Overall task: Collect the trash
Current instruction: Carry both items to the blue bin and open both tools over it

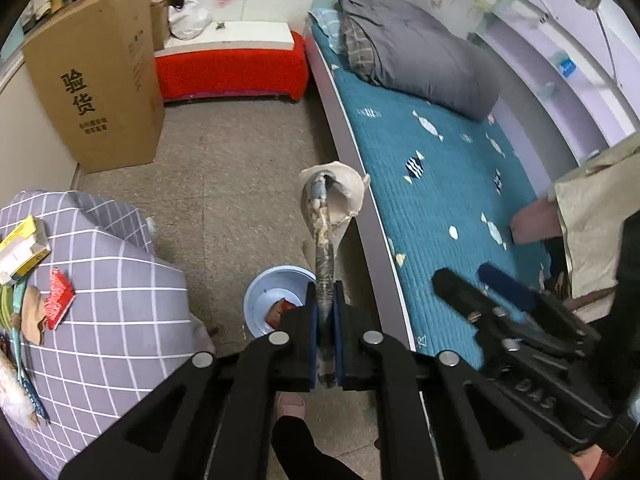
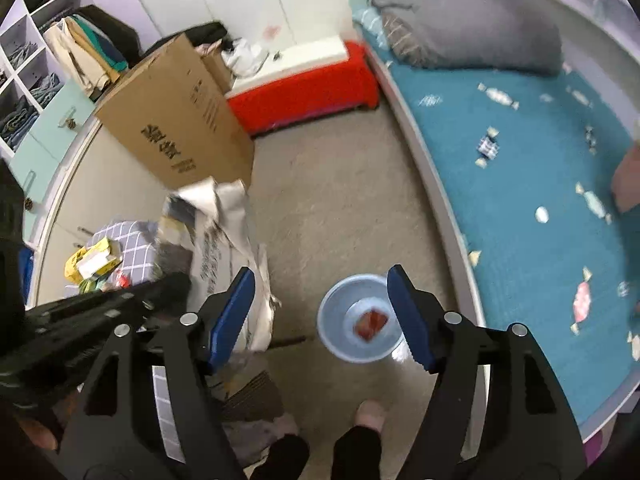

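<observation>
Your left gripper [image 1: 325, 300] has its blue pads pinched on a crumpled wrapper [image 1: 324, 236], a long, limp foil-lined bag with a printed outside and a dull silvery inside, its torn mouth gaping open at the far end. From the right wrist view the same wrapper [image 2: 224, 232] hangs as a creased, shiny sheet beside the left gripper. Your right gripper [image 2: 320, 312] has its two fingers spread wide with nothing between the pads; the ribbed blue pads [image 2: 230, 320] stand well apart. Below, on the speckled grey floor [image 1: 224, 200], sits one round, smooth, pale blue plastic basin [image 2: 340, 344]; inside it lies one small red wrapper [image 2: 372, 322], flat and roughly square. In the left wrist view the basin [image 1: 260, 296] lies just beside the held wrapper's lower part. To the left is a soft surface under a grey cloth [image 1: 120, 280] with a white grid, and on it more litter: a yellow and white carton [image 1: 22, 248], a red glittery packet [image 1: 59, 298] and a torn brown scrap [image 1: 34, 314]. One tall brown cardboard box [image 1: 96, 76] stands against the wall. The bed [image 1: 440, 184] has a quilted teal cover printed with candies, and one rolled grey duvet [image 1: 412, 52] at its far end.
</observation>
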Demonstrator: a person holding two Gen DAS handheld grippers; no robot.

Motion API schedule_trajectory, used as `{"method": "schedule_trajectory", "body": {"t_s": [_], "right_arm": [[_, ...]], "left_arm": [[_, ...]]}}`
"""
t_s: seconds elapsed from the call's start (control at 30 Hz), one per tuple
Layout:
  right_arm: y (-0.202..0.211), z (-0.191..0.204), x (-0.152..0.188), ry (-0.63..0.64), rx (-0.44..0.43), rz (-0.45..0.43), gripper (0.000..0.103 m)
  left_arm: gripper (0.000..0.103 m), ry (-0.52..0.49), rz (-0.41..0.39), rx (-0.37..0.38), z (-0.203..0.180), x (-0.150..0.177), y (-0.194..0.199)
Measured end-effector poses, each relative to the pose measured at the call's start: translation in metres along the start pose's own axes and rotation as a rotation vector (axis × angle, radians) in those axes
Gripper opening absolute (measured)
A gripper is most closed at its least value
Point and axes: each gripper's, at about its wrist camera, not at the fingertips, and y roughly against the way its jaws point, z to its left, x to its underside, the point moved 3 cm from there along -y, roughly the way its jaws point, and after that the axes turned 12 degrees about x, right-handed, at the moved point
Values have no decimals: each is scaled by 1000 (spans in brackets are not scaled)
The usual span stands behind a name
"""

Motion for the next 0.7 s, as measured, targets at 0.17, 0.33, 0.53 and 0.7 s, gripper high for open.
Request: {"method": "schedule_trajectory", "body": {"t_s": [0.17, 0.33, 0.53, 0.7], "right_arm": [[10, -16, -7, -10, 57, -56, 71], [20, -28, -7, -41, 76, -84, 73], [27, -38, -4, -62, 78, -83, 74], [33, -30, -2, -45, 57, -80, 74]], "left_arm": [[7, -27, 16, 14, -11, -4, -9], [18, -42, -1, 40, -24, -11, -9], [58, -24, -37, 7, -22, -10, 0], [58, -4, -81, -22, -20, -4, 21]]}}
